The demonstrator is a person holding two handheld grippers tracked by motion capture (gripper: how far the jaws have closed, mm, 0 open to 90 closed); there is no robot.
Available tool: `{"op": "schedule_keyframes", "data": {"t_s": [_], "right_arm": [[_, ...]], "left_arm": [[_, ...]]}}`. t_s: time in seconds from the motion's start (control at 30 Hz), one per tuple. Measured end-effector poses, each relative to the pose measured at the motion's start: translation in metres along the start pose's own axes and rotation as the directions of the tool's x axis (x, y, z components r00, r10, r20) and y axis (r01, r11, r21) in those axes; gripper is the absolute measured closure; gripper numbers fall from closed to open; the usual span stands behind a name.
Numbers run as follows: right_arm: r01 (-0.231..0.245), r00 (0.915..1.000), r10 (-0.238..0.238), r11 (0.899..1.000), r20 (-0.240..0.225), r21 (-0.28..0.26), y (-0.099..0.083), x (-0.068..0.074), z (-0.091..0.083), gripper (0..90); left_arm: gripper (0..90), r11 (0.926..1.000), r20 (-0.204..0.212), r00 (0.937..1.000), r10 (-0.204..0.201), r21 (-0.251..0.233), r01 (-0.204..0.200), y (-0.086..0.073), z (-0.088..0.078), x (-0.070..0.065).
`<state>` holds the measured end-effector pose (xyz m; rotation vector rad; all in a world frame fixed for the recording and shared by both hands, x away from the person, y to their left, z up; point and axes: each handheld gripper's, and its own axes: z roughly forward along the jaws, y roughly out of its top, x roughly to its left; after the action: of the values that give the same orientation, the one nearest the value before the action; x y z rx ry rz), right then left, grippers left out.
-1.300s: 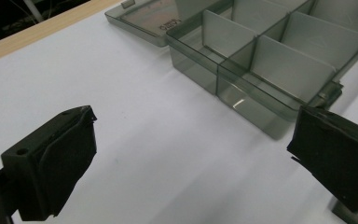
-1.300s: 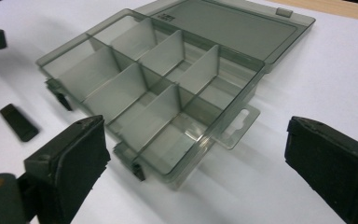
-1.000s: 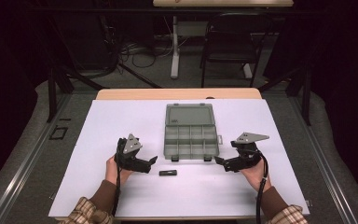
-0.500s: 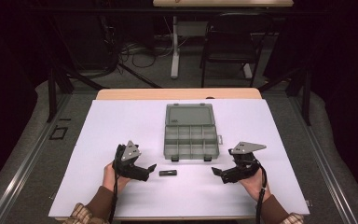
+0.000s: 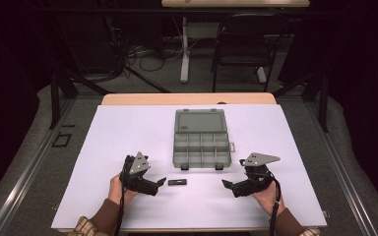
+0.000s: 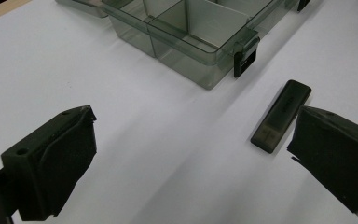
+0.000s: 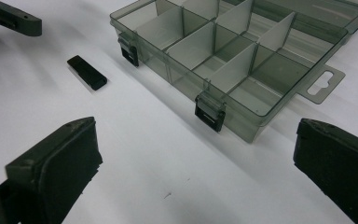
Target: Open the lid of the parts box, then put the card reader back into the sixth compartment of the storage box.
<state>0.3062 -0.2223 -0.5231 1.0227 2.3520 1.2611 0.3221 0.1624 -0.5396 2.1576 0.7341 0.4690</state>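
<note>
Lining up the left tool [image 6: 191,154] on the little black stick [image 6: 281,115] is the tricky bit: I'd shift it over so the stick sits between the wide-open, empty jaws, then pinch its long sides. It's a slim, flat, dark rectangle lying on the white counter [image 5: 128,132] just in front of the open organizer box [image 5: 201,145]. The right tool [image 5: 232,186] hangs open and empty too.

On the white table [image 5: 128,132], a compartment box [image 5: 201,145] and 1 USB stick [image 5: 177,182] are laid, the stick just beside the left gripper [image 5: 160,183].
</note>
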Motion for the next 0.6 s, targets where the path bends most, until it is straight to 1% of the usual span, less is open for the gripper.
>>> {"op": "schedule_keyframes", "data": {"t_s": [0.13, 0.17, 0.23, 0.37, 0.47, 0.57, 0.6], "right_arm": [[0.003, 1.0, -0.003, 1.0, -0.004, 0.007, -0.0008, -0.0024, 0.0018, 0.0], [0.004, 1.0, -0.003, 1.0, -0.004, 0.011, -0.0009, -0.0031, 0.0016, 0.0], [0.002, 1.0, -0.002, 1.0, -0.004, 0.01, -0.0009, -0.0042, 0.002, 0.0], [-0.001, 1.0, 0.001, 1.0, -0.009, 0.015, -0.0016, -0.0057, 0.003, 0.0], [0.003, 0.9999, -0.003, 1.0, -0.011, 0.019, -0.0013, -0.0069, 0.004, 0.0], [0.004, 0.9999, -0.003, 1.0, -0.014, 0.021, -0.0007, -0.0071, 0.0052, 0.0], [0.007, 0.9998, -0.007, 1.0, -0.016, 0.023, -0.0005, -0.0072, 0.0059, 0.0]], "left_arm": [[0.0, 0.9998, 0.002, 0.9998, 0.018, 0.002, -0.018, 0.002, 0.0, -0.0014], [0.0, 0.9997, 0.008, 0.9997, 0.023, 0.006, -0.023, 0.0025, 0.0004, -0.0025], [0.0, 0.9992, 0.011, 0.9992, 0.039, 0.009, -0.039, 0.0034, 0.0007, -0.0039], [0.0, 0.9991, 0.017, 0.999, 0.041, 0.005, -0.041, 0.0045, 0.0009, -0.0047], [0.0, 0.999, 0.027, 0.9987, 0.044, 0.012, -0.044, 0.0048, 0.001, -0.0046], [0.0, 0.998, 0.043, 0.9973, 0.059, 0.021, -0.06, 0.0065, 0.0002, -0.0052], [0.0, 0.9981, 0.05, 0.9971, 0.056, 0.02, -0.057, 0.0071, 0.0001, -0.0055]]}}
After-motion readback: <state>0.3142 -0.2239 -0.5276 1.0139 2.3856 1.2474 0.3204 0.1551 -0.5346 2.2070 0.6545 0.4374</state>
